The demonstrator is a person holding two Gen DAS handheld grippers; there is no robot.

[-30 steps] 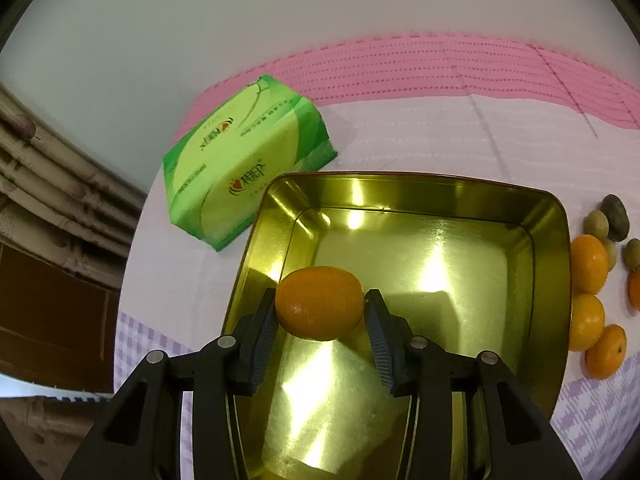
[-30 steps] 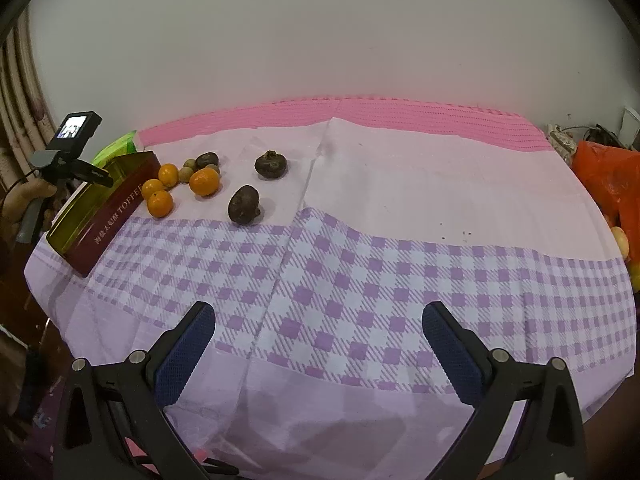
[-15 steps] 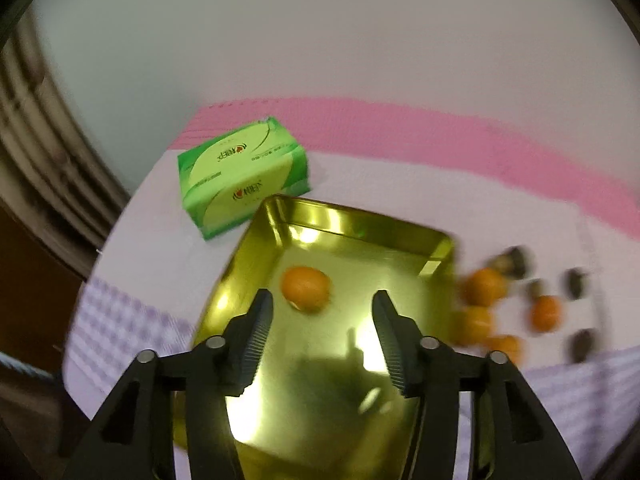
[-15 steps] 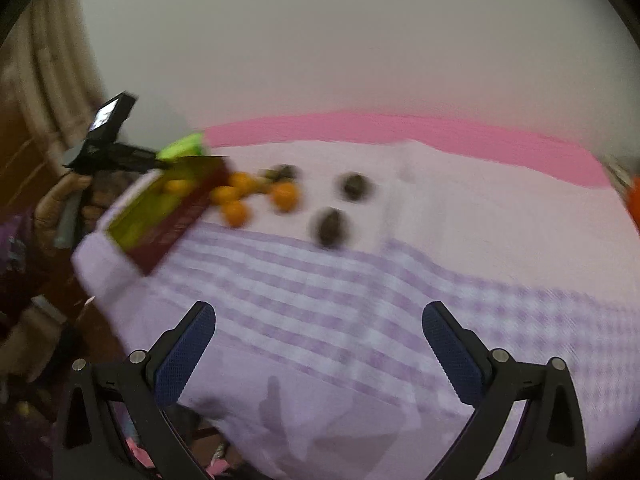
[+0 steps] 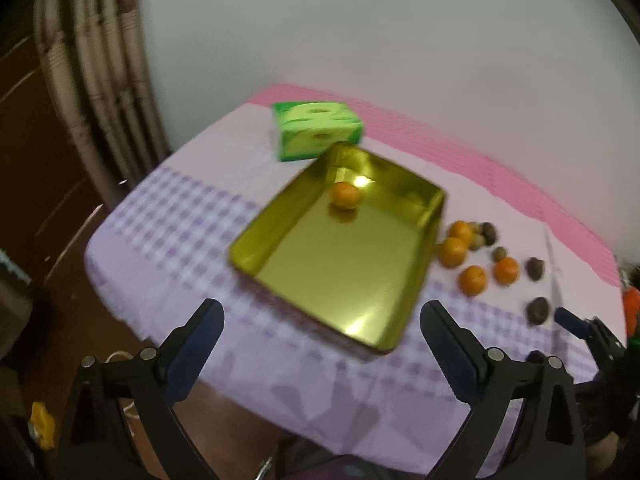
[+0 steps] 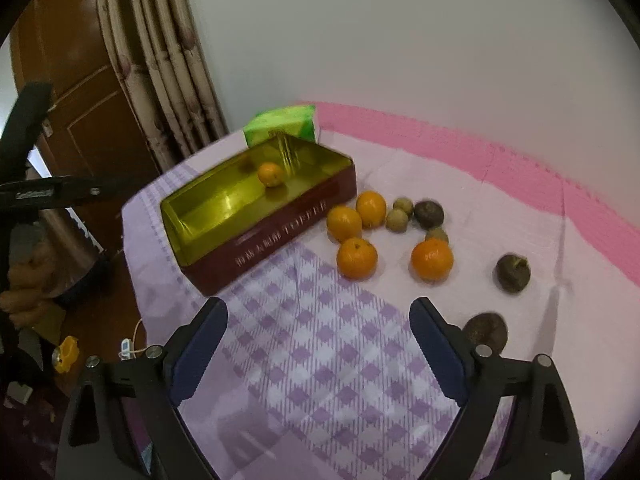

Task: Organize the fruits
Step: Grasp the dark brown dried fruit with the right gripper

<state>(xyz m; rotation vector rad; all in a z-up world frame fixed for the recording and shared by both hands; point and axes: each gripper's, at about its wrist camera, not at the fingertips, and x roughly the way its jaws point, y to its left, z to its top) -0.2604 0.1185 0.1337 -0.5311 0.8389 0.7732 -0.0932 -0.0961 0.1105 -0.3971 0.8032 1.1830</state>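
Note:
A gold-lined toffee tin (image 5: 256, 236) (image 6: 280, 224) stands on the checked cloth with one orange (image 5: 345, 195) (image 6: 271, 174) lying inside it. Several more oranges (image 6: 356, 258) (image 5: 473, 279) and small brown fruits (image 6: 513, 273) (image 5: 537, 309) lie on the cloth to the tin's right. My left gripper (image 5: 322, 340) hangs back above the tin's near edge, its jaws opening, nothing between them. My right gripper (image 6: 318, 338) hovers over the cloth in front of the loose fruit, jaws wide but closing, with nothing between them. A dark fruit (image 6: 486, 330) lies just right of its right finger.
A green tissue pack (image 5: 316, 130) (image 6: 282, 124) sits behind the tin. Curtains (image 6: 160, 64) and a wooden door (image 6: 76, 92) stand left of the table. The table's near-left edge (image 5: 120, 292) drops to the floor. A hand (image 6: 28, 284) holds the left gripper's handle at far left.
My left gripper let go of the orange, which now lies in the tin, then pulled back and up with its jaws spreading. The right gripper swung left toward the loose fruit.

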